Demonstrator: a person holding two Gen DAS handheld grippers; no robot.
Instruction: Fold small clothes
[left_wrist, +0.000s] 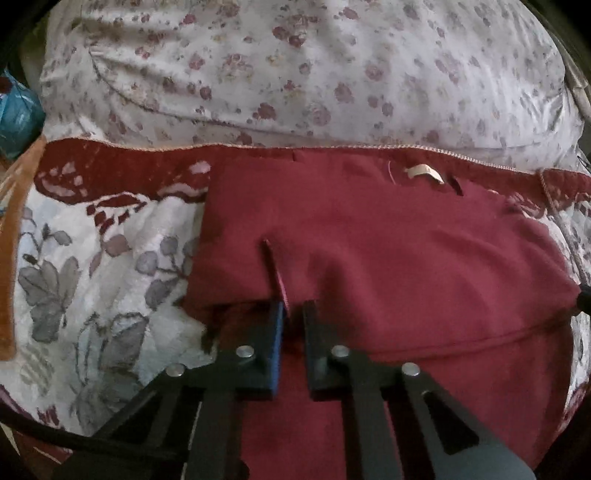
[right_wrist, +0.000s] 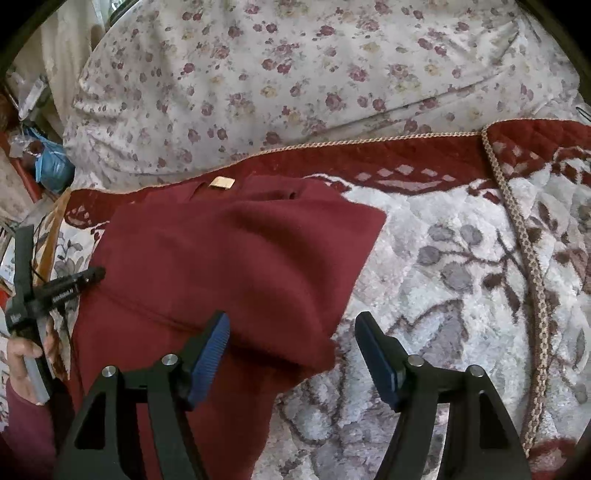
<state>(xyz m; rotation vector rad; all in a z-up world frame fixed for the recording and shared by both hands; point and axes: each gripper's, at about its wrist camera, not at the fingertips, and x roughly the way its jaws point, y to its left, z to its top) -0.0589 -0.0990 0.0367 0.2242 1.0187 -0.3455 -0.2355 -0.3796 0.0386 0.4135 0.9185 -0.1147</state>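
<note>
A dark red garment lies partly folded on the bed, its beige label near the far edge. My left gripper is at the garment's near left part, and its jaws are shut on a thin raised ridge of the red cloth. The right wrist view shows the same garment with a doubled-over flap ending in a corner at the lower right. My right gripper stands wide open over that corner, one finger above the cloth and the other above the blanket, pressing on nothing. A hand holds the left gripper at the garment's left edge.
The garment rests on a plush white blanket with grey leaves and a red border. A braided trim runs down its right side. Behind lies a big flowered pillow or quilt. A blue bag and clutter sit at the far left.
</note>
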